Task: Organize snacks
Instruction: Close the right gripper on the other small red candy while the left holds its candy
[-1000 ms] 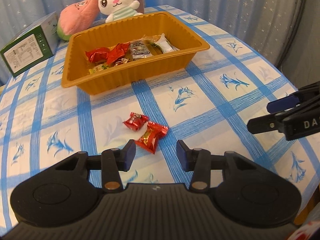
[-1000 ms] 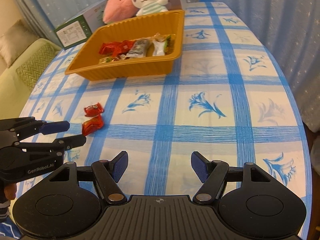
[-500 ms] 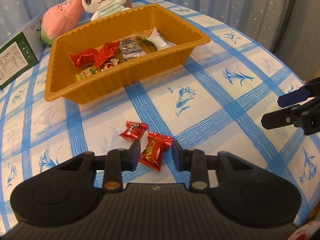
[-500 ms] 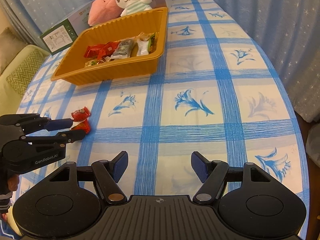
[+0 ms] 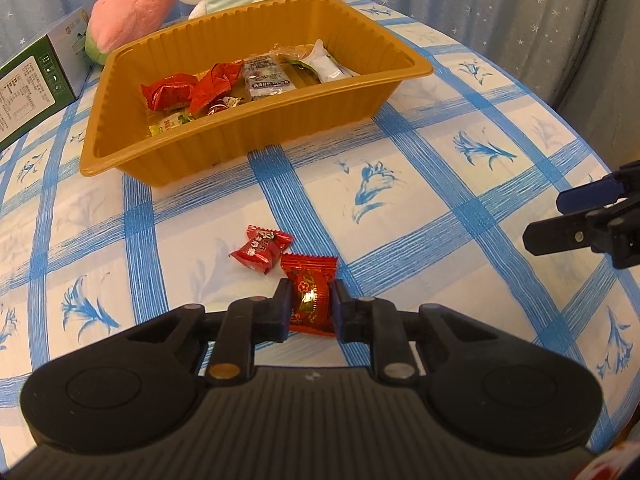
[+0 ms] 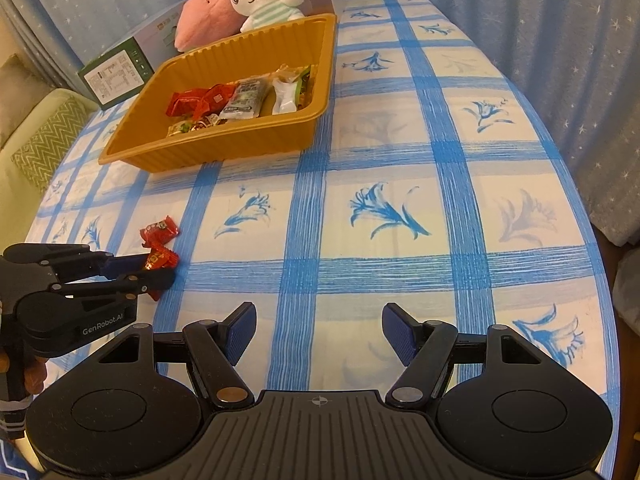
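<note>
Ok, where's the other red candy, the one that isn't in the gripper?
In the left wrist view the loose red candy lies on the tablecloth just beyond the left gripper, nearly touching the held candy, short of the orange tray.

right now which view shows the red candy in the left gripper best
The left wrist view: the gripped red candy sits front and centre between the left gripper's pads, its wrapper pattern clear. In the right wrist view the same candy is small, at the left edge, partly hidden behind the left gripper's fingers.

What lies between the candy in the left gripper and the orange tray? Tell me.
One loose red candy, just beyond the gripped candy, then bare tablecloth up to the tray; left wrist view.
</note>
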`<state>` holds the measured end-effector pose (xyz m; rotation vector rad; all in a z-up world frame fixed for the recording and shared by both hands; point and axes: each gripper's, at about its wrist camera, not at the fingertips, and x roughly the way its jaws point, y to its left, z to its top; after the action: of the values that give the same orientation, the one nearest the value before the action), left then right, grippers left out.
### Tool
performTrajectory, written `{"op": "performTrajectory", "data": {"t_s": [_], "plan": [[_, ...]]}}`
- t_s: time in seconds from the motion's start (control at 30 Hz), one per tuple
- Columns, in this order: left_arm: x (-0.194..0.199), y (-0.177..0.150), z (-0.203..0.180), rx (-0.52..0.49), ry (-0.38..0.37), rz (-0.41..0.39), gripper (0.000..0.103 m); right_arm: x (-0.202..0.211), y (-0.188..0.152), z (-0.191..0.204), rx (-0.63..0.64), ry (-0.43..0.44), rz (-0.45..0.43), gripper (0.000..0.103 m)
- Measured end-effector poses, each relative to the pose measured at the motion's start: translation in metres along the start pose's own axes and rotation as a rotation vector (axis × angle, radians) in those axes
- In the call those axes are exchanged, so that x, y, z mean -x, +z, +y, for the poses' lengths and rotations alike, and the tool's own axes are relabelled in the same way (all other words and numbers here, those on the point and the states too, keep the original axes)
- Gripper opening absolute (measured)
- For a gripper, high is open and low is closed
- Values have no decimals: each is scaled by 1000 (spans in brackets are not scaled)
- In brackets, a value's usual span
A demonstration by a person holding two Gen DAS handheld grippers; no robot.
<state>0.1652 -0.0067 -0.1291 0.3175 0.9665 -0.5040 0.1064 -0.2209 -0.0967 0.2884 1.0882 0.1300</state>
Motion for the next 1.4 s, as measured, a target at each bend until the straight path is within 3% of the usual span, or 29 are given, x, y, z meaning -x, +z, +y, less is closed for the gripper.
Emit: {"op": "performTrajectory", "data": {"t_s": [0.33,0.87,1.17,1.4], "plan": [[27,-4,12,64,20,-34,19,-10,10,15,44,42,-10,70],[57,-23,75,238,152,-47,19,-55,30,98,212,244,10,69],[57,-28,92,280,171,-42,19,-86,45,114,152,298,51,68],[55,-32,100,301,179,-30,19,-104,57,112,63,299,76,59]]}}
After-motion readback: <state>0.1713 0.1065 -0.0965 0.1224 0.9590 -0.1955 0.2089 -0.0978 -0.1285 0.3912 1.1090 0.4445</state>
